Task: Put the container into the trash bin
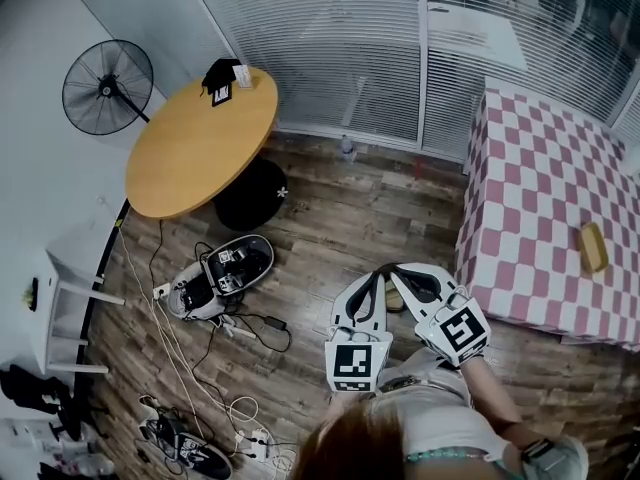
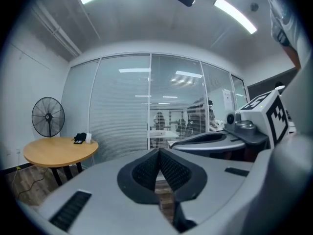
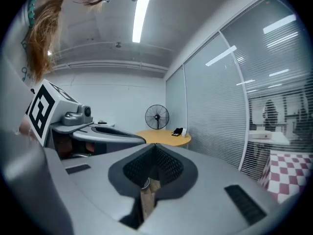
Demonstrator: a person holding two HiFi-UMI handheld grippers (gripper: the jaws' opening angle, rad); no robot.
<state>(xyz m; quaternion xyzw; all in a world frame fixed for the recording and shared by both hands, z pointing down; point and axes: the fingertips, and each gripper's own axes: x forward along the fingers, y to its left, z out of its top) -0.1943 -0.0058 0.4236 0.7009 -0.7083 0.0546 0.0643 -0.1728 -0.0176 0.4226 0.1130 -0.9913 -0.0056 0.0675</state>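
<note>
A small yellow-brown container [image 1: 593,246] lies on the pink-and-white checkered table [image 1: 540,198] at the right; no trash bin shows in any view. Both grippers hang side by side over the wooden floor, low in the head view and well left of that container. My left gripper [image 1: 376,272] is shut with nothing between its jaws, as the left gripper view confirms [image 2: 159,152]. My right gripper [image 1: 394,271] is shut and empty too [image 3: 155,149]. Each gripper shows in the other's view: the right gripper [image 2: 234,136] and the left gripper [image 3: 98,131].
A round wooden table [image 1: 200,143] with a small black item stands at the back left, a standing fan [image 1: 107,86] beside it. Shoes [image 1: 222,273] and cables [image 1: 200,368] litter the floor on the left. Blinds and glass walls close the far side.
</note>
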